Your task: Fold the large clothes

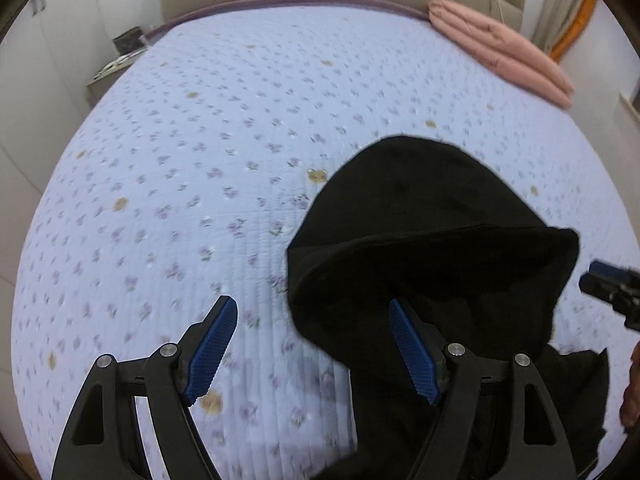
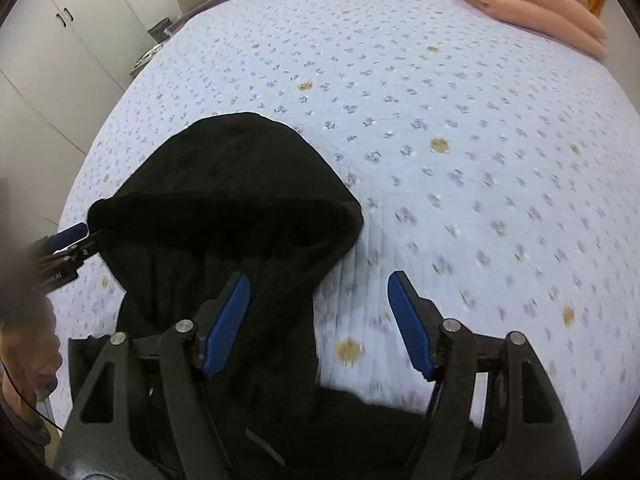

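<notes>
Because both grippers hang spread wide over the near edge of the bed with nothing between their pads, the coming move turns on where the black hooded garment (image 1: 432,232) lies between them. The left gripper (image 1: 312,344) has its right pad over the dark cloth and its left pad over bare bedspread (image 1: 200,140), so the garment lies to its right and ahead. The right gripper (image 2: 320,320) mirrors this: its left pad sits over the cloth, its right pad over the quilt, and the garment (image 2: 232,200) lies to its left and ahead. The garment's long axis seems to run from the near edge away toward the headboard, hood farthest, body nearest and passing under both tools. Neither gripper looks clearly nearer; each flanks one side of the hood opening. The left wrist view shows the right gripper (image 1: 612,292) coming in at the garment's right edge, and a folded pink blanket (image 1: 504,48) at the far right corner of the bed. The right wrist view shows instead the left gripper (image 2: 68,248) just beside the hood's left rim, whether touching I cannot tell, and more of the lower body cloth bunched near the edge, along with white cupboards (image 2: 60,40) beyond.
</notes>
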A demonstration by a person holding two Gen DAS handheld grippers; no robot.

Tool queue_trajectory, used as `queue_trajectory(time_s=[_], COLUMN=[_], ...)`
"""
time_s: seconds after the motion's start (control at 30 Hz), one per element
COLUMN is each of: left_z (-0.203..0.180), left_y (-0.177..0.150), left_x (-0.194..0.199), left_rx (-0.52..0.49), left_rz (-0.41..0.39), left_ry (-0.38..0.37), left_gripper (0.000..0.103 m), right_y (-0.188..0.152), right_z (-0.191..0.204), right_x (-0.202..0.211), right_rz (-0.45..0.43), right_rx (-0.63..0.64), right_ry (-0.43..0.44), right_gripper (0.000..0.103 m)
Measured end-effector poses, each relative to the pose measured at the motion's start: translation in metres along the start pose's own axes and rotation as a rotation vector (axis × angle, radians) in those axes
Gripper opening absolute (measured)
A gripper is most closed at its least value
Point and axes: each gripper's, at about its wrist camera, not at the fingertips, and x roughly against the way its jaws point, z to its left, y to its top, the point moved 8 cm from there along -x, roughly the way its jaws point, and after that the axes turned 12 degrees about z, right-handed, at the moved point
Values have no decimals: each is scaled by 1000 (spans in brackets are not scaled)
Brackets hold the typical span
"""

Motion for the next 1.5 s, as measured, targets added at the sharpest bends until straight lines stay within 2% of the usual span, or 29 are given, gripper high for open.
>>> queue_trajectory(time_s=[0.03,0.07,0.1,0.13,0.17,0.2,0.23,0.3,0.33,0.37,0.4,0.47,0.5,0.53,0.6,0.7,0.77,0.83,0.87,0.93,0.97,1.03,1.1,1.17,1.23,1.3,1.33,1.5], left_z=[-2,0,1,3,6,10,18,30,36,41,44,44,40,40,34,29,29,27,24,19,16,8,-1,-7,-13,-20,-22,-19], left_y=[1,3,3,5,6,8,11,11,8,4,-1,-14,-23,-31,-41,-42,-50,-61,-68,-72,-69,-51,-28,-5,10,17,12,-14], left_x=[-4,-8,-11,-18,-20,-16,-2,28,43,50,48,17,-13,-35,-54,-37,-22,-2,11,34,48,75,90,80,54,22,5,-35], left_rx=[-13,-16,-18,-15,8,35,80,148,182,193,193,162,124,94,41,-31,-88,-152,-201,-286,-310,-296,-250,-211,-188,-182,-191,-204], left_rz=[-2,-7,-2,18,22,5,-51,-151,-195,-213,-210,-107,5,80,123,72,62,57,41,3,-34,-121,-187,-193,-149,-91,-52,-1], left_ry=[32,69,91,91,65,33,-19,-132,-225,-278,-297,-264,-234,-173,-146,-72,-40,-79,-90,-68,-56,-85,-173,-181,-151,-145,-161,-173], left_gripper=[76,60,50,28,18,17,16,16,17,19,19,19,18,19,21,27,50,61,62,62,62,65,68,68,68,68,68,68], right_y=[3,8,10,10,12,14,16,16,13,10,5,-8,-12,-18,-28,-30,-38,-47,-53,-62,-64,-61,-46,-27,-3,11,12,-21], right_z=[0,2,3,4,3,0,-5,-10,-13,-14,-17,-25,-27,-30,-33,-30,-33,-37,-37,-30,-24,-10,9,22,30,36,34,19], right_x=[-4,-12,-19,-24,-32,-36,-31,0,16,24,30,12,2,-23,-53,-41,-32,-21,-12,7,21,44,64,67,54,39,29,-23], right_rz=[2,6,14,27,45,56,31,-68,-121,-147,-162,-106,-79,-13,80,65,89,112,125,129,111,58,-12,-47,-55,-41,-22,106], right_rx=[4,10,16,21,28,35,21,-9,-12,-12,-17,-20,-17,-9,-14,-11,-24,-25,-19,11,36,76,103,118,114,108,103,114], right_ry=[-2,-8,-19,-47,-83,-106,-109,-9,6,20,41,36,15,-18,-18,-43,-23,-7,12,30,26,28,59,64,31,50,42,19], right_gripper=[69,68,66,53,15,3,3,2,2,3,3,4,4,4,4,7,24,29,29,30,34,41,41,41,41,41,41,39])
